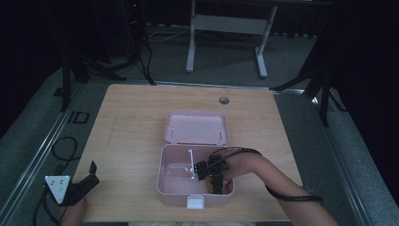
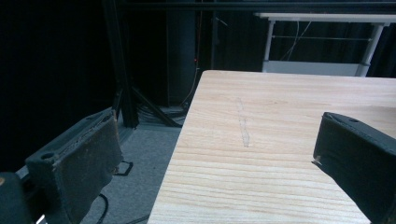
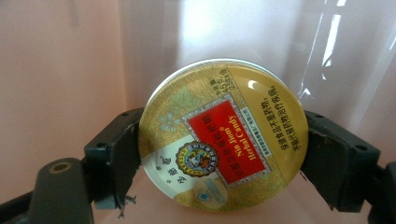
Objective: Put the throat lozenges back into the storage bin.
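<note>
A pink plastic box (image 1: pixel 164 162) stands open near the table's front, its lid (image 1: pixel 196 127) laid back. My right gripper (image 1: pixel 215 182) reaches down into the box's right compartment, shut on a round gold candy tin (image 3: pixel 223 134) with a red label. Both jaws press the tin's rim from either side, above the pink floor of the box (image 3: pixel 56 84). A white divider (image 1: pixel 191 162) splits the box inside. My left gripper (image 1: pixel 88 178) rests at the table's front left corner, open, with bare wood between its pads (image 2: pixel 84 163).
The wooden table (image 1: pixel 131 117) has a round cable hole (image 1: pixel 224 100) at the back. A white latch (image 1: pixel 195 202) juts from the box front. The table's left edge (image 2: pixel 180 140) drops to grey carpet and cables. A white desk frame (image 1: pixel 226 28) stands behind.
</note>
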Demonstrator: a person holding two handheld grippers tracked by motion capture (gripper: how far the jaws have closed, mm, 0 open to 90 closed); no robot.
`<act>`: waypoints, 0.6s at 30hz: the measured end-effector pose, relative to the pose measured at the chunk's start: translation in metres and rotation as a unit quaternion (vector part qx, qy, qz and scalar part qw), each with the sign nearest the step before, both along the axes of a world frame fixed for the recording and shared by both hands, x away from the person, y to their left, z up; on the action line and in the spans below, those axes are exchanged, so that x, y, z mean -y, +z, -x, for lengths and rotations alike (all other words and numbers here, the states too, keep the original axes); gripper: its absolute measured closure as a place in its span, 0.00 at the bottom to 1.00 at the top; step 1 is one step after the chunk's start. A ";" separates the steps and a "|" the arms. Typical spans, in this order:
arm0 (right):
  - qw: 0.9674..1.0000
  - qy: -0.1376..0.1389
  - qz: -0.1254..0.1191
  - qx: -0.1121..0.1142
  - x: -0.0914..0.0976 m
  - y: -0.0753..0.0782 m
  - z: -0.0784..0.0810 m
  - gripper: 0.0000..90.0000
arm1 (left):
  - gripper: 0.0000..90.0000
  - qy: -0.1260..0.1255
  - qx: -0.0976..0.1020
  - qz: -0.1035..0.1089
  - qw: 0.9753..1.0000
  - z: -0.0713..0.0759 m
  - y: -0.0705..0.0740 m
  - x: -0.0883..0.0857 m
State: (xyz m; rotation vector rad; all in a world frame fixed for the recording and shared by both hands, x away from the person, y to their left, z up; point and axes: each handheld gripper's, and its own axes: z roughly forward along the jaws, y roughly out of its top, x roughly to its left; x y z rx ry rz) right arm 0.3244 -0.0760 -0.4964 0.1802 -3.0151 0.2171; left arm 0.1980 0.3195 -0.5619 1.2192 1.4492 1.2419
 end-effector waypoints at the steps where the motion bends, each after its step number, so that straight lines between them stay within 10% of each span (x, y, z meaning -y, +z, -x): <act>1: 1.000 -0.003 -0.001 -0.001 0.000 0.000 0.000 0.20 | 0.01 0.000 0.000 0.000 1.000 0.000 0.000 0.000; 11: 1.000 -0.017 -0.022 -0.010 0.001 0.013 -0.002 0.15 | 0.01 0.001 0.000 0.000 1.000 0.000 0.000 0.000; 18: 0.996 -0.024 -0.086 0.012 0.012 0.048 -0.003 0.14 | 0.01 0.001 0.000 0.000 1.000 0.000 0.000 0.000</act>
